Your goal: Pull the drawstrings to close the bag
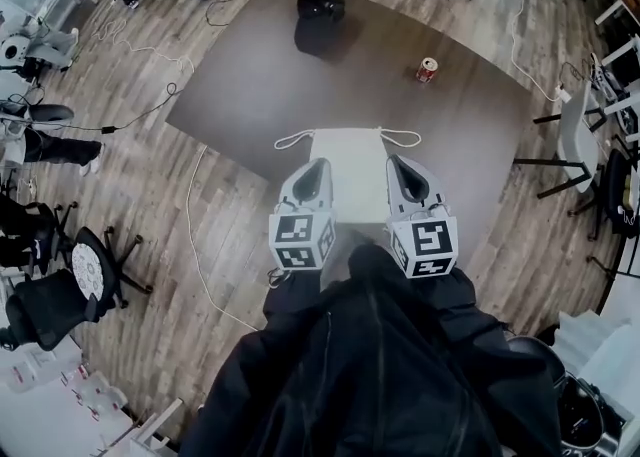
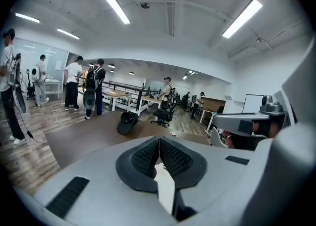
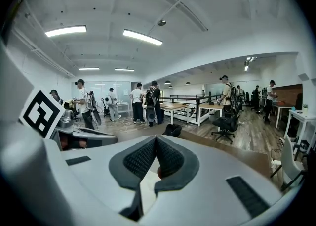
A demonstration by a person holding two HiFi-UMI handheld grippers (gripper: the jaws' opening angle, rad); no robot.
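Table [image 1: 250, 90] w/ white bag [image 1: 350, 160], can [image 1: 427, 69], blk bag [image 1: 320, 11].

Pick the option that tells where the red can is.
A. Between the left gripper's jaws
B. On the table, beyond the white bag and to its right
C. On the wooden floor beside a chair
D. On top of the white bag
B: the red can sits on the bare table, farther from the person than the white bag and off to its right.
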